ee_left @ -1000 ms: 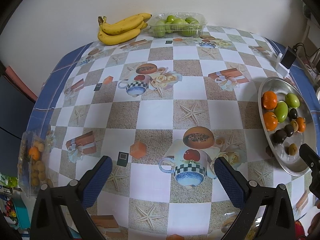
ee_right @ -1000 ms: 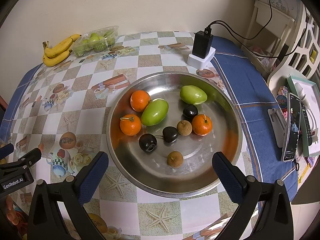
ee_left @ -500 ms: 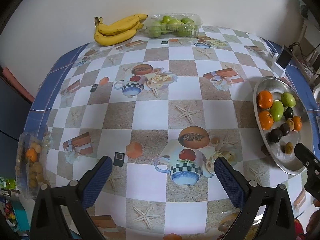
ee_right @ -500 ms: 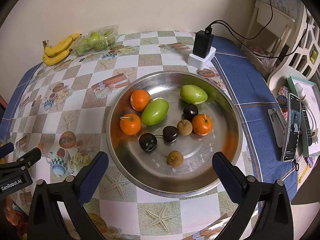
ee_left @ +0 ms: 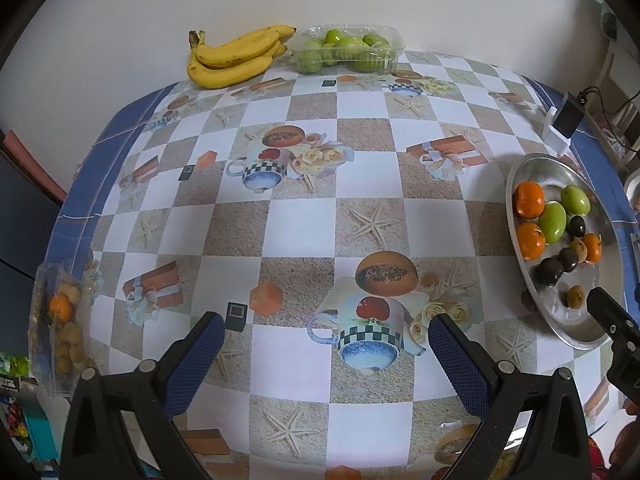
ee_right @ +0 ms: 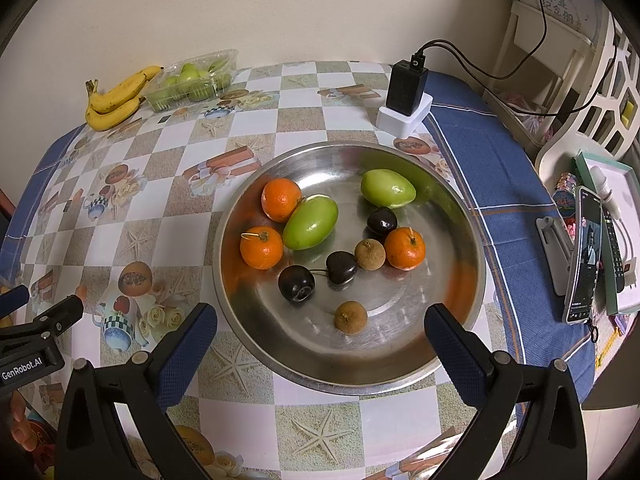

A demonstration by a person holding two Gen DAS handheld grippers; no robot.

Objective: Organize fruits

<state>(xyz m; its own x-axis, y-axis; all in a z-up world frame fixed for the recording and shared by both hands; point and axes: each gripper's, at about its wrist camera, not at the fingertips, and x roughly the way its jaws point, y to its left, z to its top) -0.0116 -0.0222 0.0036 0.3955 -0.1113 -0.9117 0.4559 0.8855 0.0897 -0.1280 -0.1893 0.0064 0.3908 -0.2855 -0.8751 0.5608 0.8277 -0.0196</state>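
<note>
Checkered tablecloth under both tools. My right gripper hung wide open, empty, over the steel tray of mixed fruit, probably for sorting. Left gripper open, empty, facing bananas at the wall.

Both tools hover with jaws spread wide and nothing between them: the left gripper points forward and down, while the right gripper hangs alongside it to the right, likewise angled downward.
</note>
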